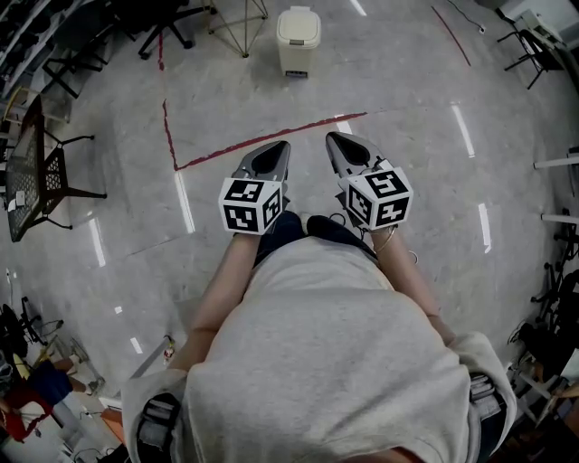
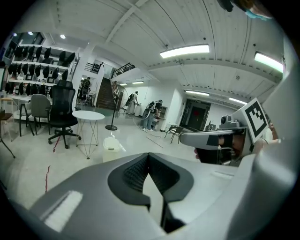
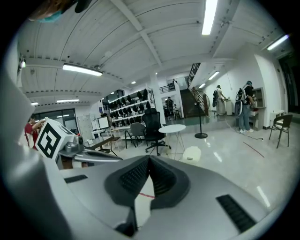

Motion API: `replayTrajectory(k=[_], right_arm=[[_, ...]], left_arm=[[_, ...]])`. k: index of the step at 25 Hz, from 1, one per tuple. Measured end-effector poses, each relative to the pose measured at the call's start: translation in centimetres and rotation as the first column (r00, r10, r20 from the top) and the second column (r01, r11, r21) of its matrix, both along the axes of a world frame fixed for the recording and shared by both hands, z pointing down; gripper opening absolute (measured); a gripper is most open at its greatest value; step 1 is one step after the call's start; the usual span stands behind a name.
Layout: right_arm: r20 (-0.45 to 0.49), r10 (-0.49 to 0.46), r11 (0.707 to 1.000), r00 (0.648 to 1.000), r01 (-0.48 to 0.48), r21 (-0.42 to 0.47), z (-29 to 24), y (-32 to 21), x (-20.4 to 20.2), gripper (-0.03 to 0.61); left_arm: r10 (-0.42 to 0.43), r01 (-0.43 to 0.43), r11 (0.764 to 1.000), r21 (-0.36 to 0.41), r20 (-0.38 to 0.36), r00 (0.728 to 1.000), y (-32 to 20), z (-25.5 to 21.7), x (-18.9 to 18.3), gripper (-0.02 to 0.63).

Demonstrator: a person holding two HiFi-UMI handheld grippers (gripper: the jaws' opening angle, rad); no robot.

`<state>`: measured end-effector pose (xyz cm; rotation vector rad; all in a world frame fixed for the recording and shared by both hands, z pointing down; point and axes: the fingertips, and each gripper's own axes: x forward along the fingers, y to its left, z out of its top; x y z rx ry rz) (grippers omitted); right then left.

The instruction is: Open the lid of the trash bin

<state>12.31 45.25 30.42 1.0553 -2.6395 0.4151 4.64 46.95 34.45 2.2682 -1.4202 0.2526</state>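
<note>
Plainly, the task was at its very start: the approach had not been made. The cream plastic trash bin stood on the grey polished floor well ahead of the person, beyond the red tape line, with its flat hinged lid down. In the left gripper view it sat low on the floor just in front of a round white table on thin wire legs.

Both tools were held out at waist level, side by side and pointing toward the bin. The left gripper had its ribbed dark pads pressed together at the tips with nothing between them, only floor showing behind. The right gripper was likewise pressed together and empty.

Judging from this, the step in hand was closing the distance to the bin. The next move would call for walking forward across the tape line, lowering one gripper to the lid's front edge, and either spreading its jaws to pinch the lip or hooking a closed tip under it to swing the lid up on its hinge. Which edge offered a lip could not be made out from this far off.
</note>
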Motion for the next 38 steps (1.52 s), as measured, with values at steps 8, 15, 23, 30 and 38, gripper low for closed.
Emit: replayTrajectory(k=[8, 15, 23, 30, 38], right_arm=[[0.036, 0.045, 0.996, 0.998, -0.041, -0.084, 2.3, 0.3, 2.8, 0.007], [0.04, 0.059, 0.993, 0.997, -0.054, -0.106, 3.5, -2.8, 2.3, 0.007], [0.022, 0.077, 0.99, 0.997, -0.074, -0.117, 4.4, -11.8, -0.8, 0.008], [-0.003, 0.081, 0.991, 0.997, -0.081, -0.102, 3.6, -21.6, -5.6, 0.008], [-0.067, 0.157, 0.985, 0.985, -0.161, -0.056, 2.8, -29.2, -7.6, 0.007]], left_arm=[[-0.049, 0.048, 0.997, -0.065, -0.004, 0.999, 1.1, 1.8, 0.1, 0.009], [-0.063, 0.063, 0.991, -0.114, -0.001, 0.998, -1.5, 3.8, -1.6, 0.009], [0.01, -0.011, 0.993, -0.114, -0.016, 1.0, -11.3, 4.2, -3.4, 0.009], [0.067, -0.07, 0.993, -0.098, -0.041, 0.997, -22.1, 2.9, -7.1, 0.009], [0.127, -0.131, 0.989, -0.072, -0.059, 0.99, -31.2, 1.9, -9.9, 0.009]])
